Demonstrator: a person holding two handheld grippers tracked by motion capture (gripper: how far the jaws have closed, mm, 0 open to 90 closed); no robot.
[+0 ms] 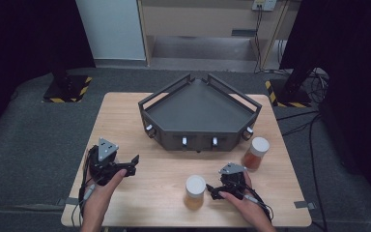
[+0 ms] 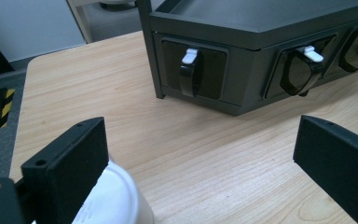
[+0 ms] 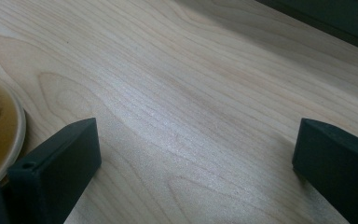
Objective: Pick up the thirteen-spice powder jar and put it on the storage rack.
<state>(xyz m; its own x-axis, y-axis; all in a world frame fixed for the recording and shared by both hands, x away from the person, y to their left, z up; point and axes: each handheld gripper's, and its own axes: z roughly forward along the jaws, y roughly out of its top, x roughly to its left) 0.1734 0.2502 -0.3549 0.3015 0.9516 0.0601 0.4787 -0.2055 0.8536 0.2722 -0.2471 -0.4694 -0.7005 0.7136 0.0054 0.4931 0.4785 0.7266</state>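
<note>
- Both hands sit at the near table edge — left gripper and right gripper, jaws spread wide, nothing between them.
- Nearest jar stands just left of the right gripper: round white lid, amber contents, not gripped.
- Second jar stands by the tray's right corner.
- Dark angular metal tray with railed rim sits on pale wood-grain table.
</note>
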